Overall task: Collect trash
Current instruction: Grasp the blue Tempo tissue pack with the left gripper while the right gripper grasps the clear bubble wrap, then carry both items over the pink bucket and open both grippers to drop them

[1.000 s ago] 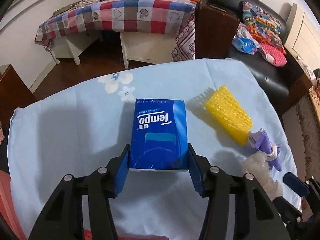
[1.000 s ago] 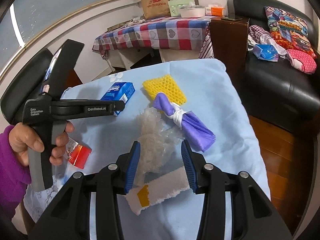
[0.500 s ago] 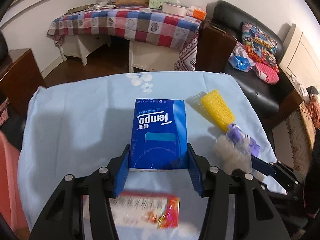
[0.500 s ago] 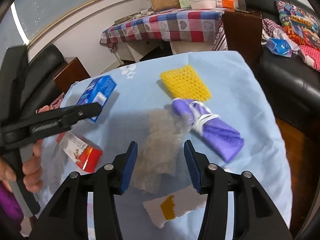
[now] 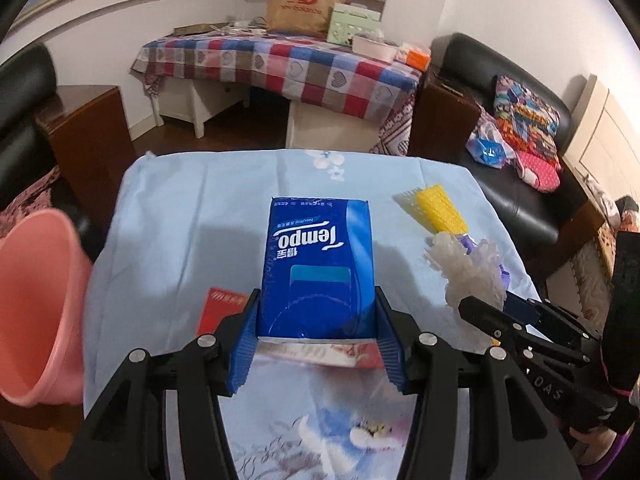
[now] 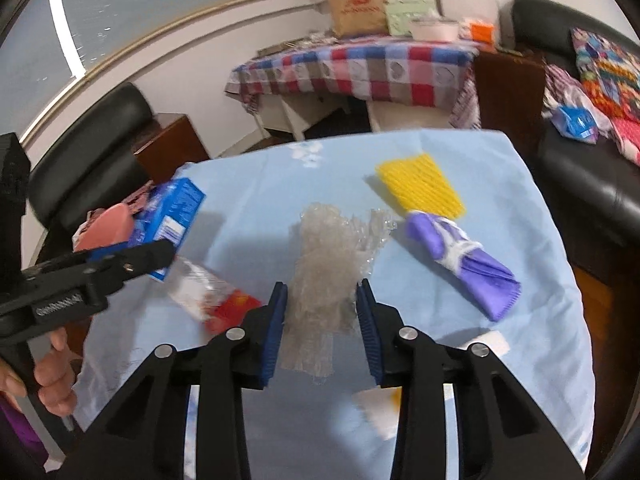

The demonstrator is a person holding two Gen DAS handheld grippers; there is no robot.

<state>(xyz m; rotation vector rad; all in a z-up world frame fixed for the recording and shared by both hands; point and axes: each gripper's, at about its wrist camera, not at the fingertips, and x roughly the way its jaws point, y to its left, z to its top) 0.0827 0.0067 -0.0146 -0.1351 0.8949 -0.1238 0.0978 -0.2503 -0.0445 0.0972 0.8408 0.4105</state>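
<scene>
My left gripper is shut on a blue Tempo tissue pack, held above the light blue table cloth. The right wrist view shows that pack at the left, in front of a pink bin. My right gripper is low over the table with its jaws closing on a crumpled clear plastic wrap. Both blue pads meet the wrap's sides, and its far part lies on the cloth. A red snack packet lies left of the wrap.
A yellow foam net and a purple cloth bundle lie right of the wrap. A white and yellow scrap sits under my right gripper. The pink bin stands off the table's left edge. Sofas flank the table.
My left gripper has drawn back and leftward with the tissue pack, bringing the pink bin into view. My right gripper has moved forward over the plastic wrap, and its jaws have narrowed onto it.
</scene>
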